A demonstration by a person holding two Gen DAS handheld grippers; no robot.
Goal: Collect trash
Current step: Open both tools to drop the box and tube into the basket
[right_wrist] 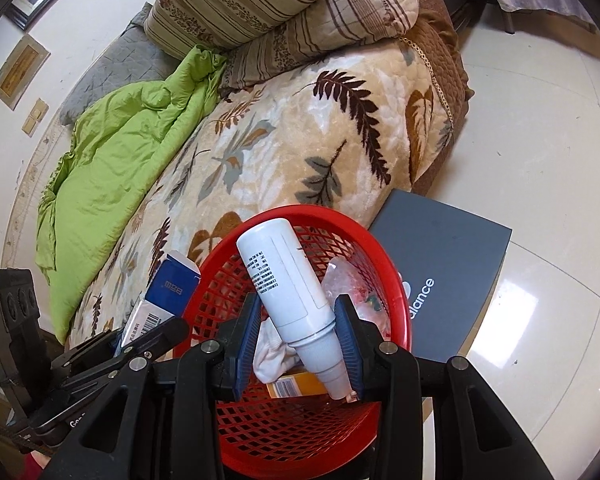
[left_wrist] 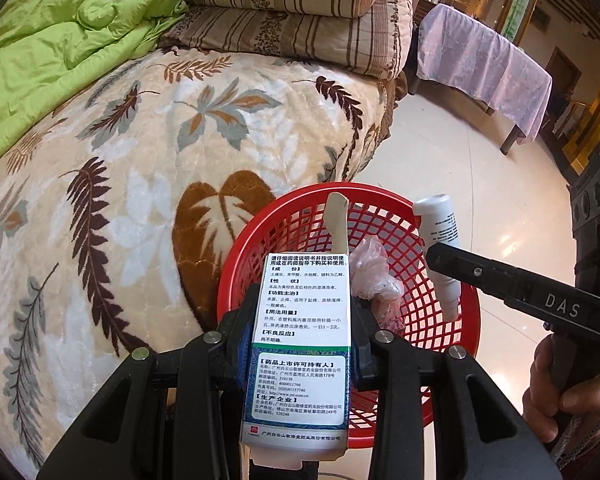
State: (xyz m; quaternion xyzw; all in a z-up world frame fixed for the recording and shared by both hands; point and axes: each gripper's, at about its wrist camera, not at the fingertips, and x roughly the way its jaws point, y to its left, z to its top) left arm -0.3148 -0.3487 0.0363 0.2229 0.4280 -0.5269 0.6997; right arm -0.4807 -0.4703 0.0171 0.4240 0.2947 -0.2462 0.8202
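Over the red basket [right_wrist: 296,432], left fingers [left_wrist: 300,344] clamp a medicine box [left_wrist: 300,344] (base cropped), right fingers [right_wrist: 296,344] a white bottle [right_wrist: 288,280].

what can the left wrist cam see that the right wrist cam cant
Only the left wrist view shows the printed white face of the medicine box in the left claw, a table under a lilac cloth, and a hand. Only the right wrist view shows a dark grey box on the floor and an orange carton in the basket. Both show the red basket, the white bottle in the right claw, and the green quilt.
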